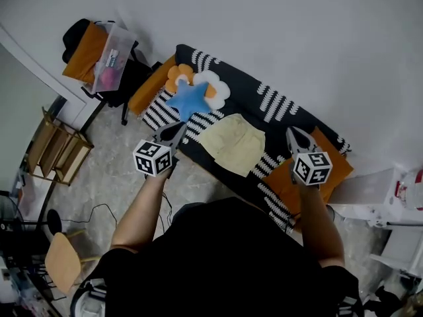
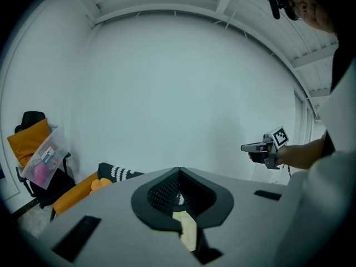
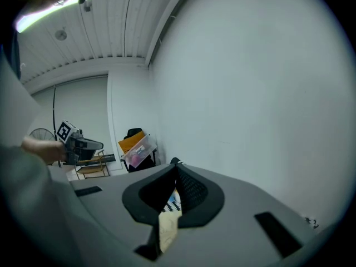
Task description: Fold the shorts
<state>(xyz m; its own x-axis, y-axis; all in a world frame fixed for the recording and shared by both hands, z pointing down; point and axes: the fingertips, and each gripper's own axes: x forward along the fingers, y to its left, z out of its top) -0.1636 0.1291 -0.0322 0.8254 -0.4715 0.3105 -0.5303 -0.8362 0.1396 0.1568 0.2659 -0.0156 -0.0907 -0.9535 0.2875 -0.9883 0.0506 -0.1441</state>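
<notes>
Hovering over couch, my left claw clenched empty, my right claw clenched empty, pale yellow shorts lying flat between them on striped cover, blue star cushion just beyond left claw

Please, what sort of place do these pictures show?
Probably a living room in a home, though it could be a studio furnished like one: a sofa with a black striped cover, a blue star cushion on it, and a wooden chair on the floor.
</notes>
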